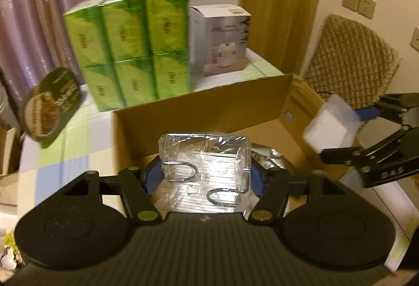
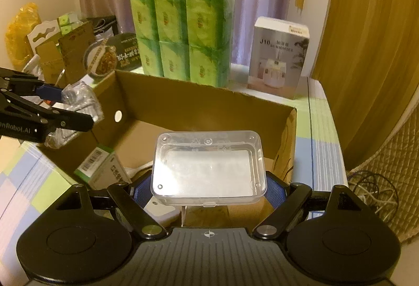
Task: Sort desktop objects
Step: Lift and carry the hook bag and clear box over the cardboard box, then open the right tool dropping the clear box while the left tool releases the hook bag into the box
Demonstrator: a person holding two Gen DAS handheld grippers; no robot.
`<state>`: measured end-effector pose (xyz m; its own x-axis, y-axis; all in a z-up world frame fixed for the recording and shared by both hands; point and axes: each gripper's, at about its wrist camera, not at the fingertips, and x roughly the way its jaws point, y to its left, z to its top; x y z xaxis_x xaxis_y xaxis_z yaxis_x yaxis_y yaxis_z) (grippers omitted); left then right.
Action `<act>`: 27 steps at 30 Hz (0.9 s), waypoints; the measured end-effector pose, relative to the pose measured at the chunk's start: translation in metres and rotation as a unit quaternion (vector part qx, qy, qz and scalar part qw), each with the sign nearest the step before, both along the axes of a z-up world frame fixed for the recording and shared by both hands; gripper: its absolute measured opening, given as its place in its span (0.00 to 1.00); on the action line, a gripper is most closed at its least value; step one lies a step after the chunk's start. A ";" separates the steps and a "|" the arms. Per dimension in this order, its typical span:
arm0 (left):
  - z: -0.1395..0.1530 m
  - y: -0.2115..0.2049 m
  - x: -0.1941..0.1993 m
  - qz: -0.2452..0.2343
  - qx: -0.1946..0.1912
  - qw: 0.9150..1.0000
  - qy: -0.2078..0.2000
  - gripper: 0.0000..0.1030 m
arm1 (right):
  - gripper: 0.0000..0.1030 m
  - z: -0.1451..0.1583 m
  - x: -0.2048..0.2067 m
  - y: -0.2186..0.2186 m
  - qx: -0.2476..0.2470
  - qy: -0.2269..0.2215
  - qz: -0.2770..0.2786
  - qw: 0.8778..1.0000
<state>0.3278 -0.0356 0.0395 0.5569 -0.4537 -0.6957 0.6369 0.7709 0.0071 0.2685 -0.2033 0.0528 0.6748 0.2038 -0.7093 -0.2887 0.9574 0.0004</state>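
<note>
Overhead, both grippers above cardboard box (image 2: 209,105). Left gripper (image 1: 204,176) over box's near-left part, jaws clamped on wrapped packet of metal hooks (image 1: 205,168). Right gripper (image 2: 209,181) over box's middle, jaws closed on clear plastic case (image 2: 209,168). Behind box: green tissue pack (image 2: 183,34), then humidifier carton (image 2: 277,58) to right.
</note>
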 end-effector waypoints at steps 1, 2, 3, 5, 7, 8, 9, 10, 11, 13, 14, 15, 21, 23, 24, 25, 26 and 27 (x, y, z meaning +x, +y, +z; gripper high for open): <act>-0.003 -0.006 0.000 -0.008 0.006 1.000 -0.002 0.59 | 0.80 -0.003 0.002 -0.001 -0.001 0.002 -0.001 1.000; -0.006 -0.012 0.000 -0.016 0.014 1.000 -0.003 0.59 | 0.80 -0.004 0.003 -0.001 -0.002 0.003 -0.002 1.000; -0.010 -0.018 0.000 -0.024 0.021 0.999 -0.005 0.59 | 0.80 -0.007 0.004 -0.002 -0.004 0.003 -0.003 1.000; -0.017 -0.029 -0.001 -0.037 0.036 0.999 -0.009 0.59 | 0.80 -0.011 0.006 -0.005 -0.007 0.006 -0.007 1.000; -0.024 -0.037 -0.004 -0.052 0.056 0.997 -0.019 0.59 | 0.80 -0.014 0.008 -0.007 -0.009 0.008 -0.010 1.000; -0.027 -0.041 -0.006 -0.059 0.070 0.995 -0.028 0.59 | 0.80 -0.016 0.008 -0.009 -0.010 0.010 -0.012 1.000; -0.031 -0.045 -0.008 -0.067 0.087 0.993 -0.037 0.59 | 0.80 -0.017 0.009 -0.011 -0.011 0.011 -0.013 1.000; -0.035 -0.047 -0.010 -0.074 0.104 0.991 -0.046 0.59 | 0.80 -0.018 0.010 -0.012 -0.011 0.012 -0.015 1.000; -0.038 -0.048 -0.012 -0.078 0.118 0.989 -0.054 0.59 | 0.80 -0.019 0.010 -0.013 -0.011 0.012 -0.016 1.000; -0.043 -0.046 -0.012 -0.080 0.138 0.985 -0.066 0.59 | 0.80 -0.021 0.011 -0.015 -0.009 0.013 -0.018 1.000; -0.044 -0.043 -0.011 -0.078 0.145 0.984 -0.072 0.59 | 0.80 -0.021 0.012 -0.016 -0.007 0.013 -0.018 1.000; -0.044 -0.040 -0.009 -0.074 0.151 0.983 -0.076 0.59 | 0.80 -0.022 0.012 -0.015 -0.007 0.013 -0.019 1.000; -0.054 -0.015 0.011 -0.051 0.164 0.984 -0.048 0.59 | 0.80 -0.024 0.016 -0.012 0.004 0.012 -0.019 1.000; -0.059 -0.007 0.016 -0.041 0.155 0.986 -0.035 0.60 | 0.80 -0.023 0.018 -0.010 0.008 0.012 -0.018 1.000; -0.060 -0.004 0.018 -0.036 0.146 0.988 -0.029 0.61 | 0.80 -0.023 0.018 -0.009 0.010 0.012 -0.018 1.000; -0.059 -0.001 0.018 -0.032 0.135 0.990 -0.024 0.63 | 0.80 -0.023 0.019 -0.008 0.012 0.013 -0.017 1.000; -0.058 0.001 0.019 -0.027 0.125 0.992 -0.020 0.64 | 0.80 -0.023 0.021 -0.007 0.014 0.014 -0.017 1.000; -0.057 0.003 0.020 -0.023 0.115 0.993 -0.018 0.63 | 0.80 -0.023 0.022 -0.006 0.017 0.015 -0.016 1.000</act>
<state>0.3476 -0.0327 -0.0174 0.5650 -0.3109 -0.7643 0.6680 0.7160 0.2025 0.2903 -0.2094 0.0298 0.6604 0.2060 -0.7221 -0.2569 0.9656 0.0406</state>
